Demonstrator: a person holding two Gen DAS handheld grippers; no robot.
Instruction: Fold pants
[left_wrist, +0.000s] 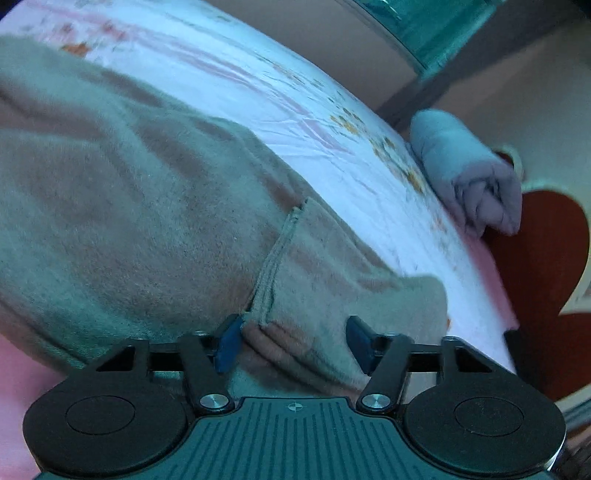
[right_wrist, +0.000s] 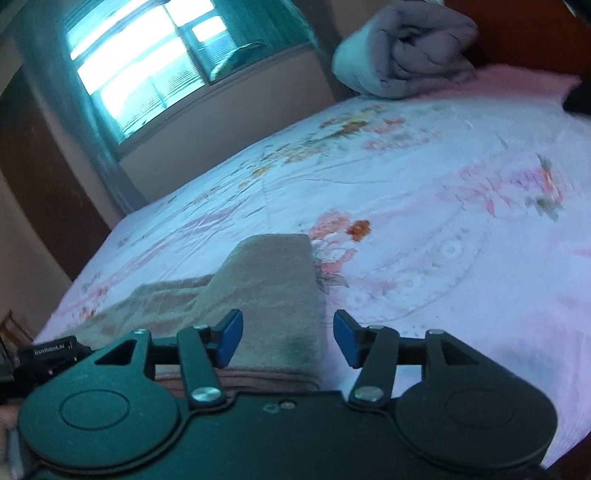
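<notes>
The beige fleece pants (left_wrist: 147, 206) lie spread on the bed and fill the left half of the left wrist view. My left gripper (left_wrist: 293, 343) is at their near edge, by a stitched seam (left_wrist: 273, 262). Its blue pads (left_wrist: 227, 343) stand wide apart with a bunch of the fabric between them. In the right wrist view a folded end of the pants (right_wrist: 273, 284) runs away from me. My right gripper (right_wrist: 288, 339) is open over it. The left pad (right_wrist: 231, 339) is beside the cloth and the right pad is clear of it.
The bed has a floral sheet (right_wrist: 424, 192) over a pink cover (left_wrist: 22, 369). A rolled grey blanket (right_wrist: 406, 51) lies at the head of the bed by a red-brown headboard (left_wrist: 546, 266). A window (right_wrist: 147, 70) with curtains lies beyond the far side. The other gripper's black body (right_wrist: 48, 354) shows at the left edge.
</notes>
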